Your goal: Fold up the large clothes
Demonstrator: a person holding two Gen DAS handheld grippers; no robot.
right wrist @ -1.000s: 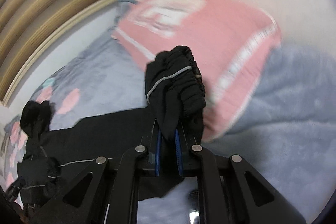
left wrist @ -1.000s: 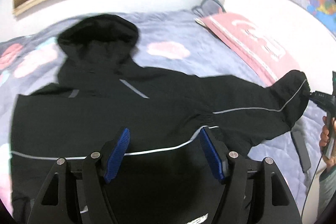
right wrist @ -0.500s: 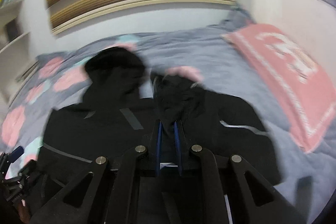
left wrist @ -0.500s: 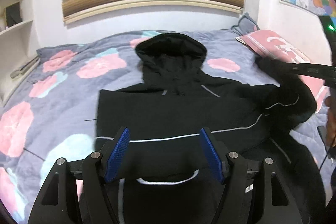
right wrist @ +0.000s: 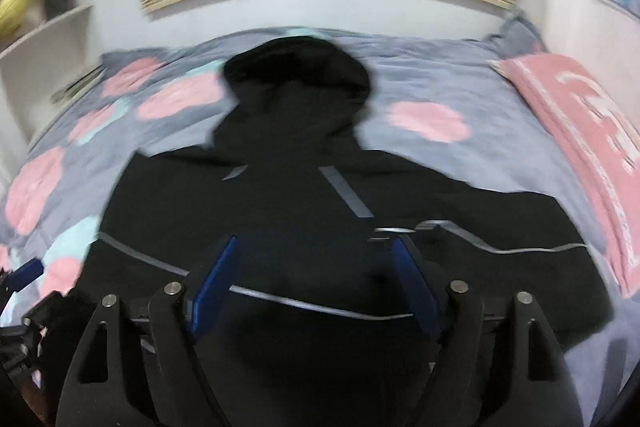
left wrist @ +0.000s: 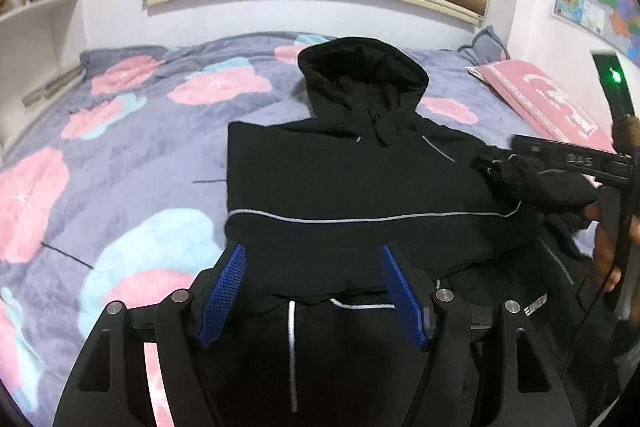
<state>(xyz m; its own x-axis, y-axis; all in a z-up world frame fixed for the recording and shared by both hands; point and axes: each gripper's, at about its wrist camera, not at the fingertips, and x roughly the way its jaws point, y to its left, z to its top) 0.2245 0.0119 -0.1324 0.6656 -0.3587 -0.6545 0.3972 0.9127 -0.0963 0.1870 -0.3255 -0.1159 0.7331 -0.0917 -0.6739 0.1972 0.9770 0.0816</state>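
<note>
Grey fleece bedspread [left wrist: 132, 155] with pink and pale-blue blossoms covers the bed. On it lies the black hoodie [left wrist: 344, 187], hood toward the headboard, one side folded in, a sleeve end bunched at its right edge. A pink pillow [left wrist: 548, 103] sits beside the wall. Both tools hover over the hem: left gripper [left wrist: 314, 293] spread wide and holding nothing, right gripper [right wrist: 312, 277] likewise parted, its view blurred.

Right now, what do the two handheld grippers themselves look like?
The left gripper and the right gripper look the same: a black angular frame with cut-out openings, silver round pivot bolts, and two flat fingers faced with blue pads in a fine ribbed texture. From the left view, the right one's black side bears white lettering.
</note>
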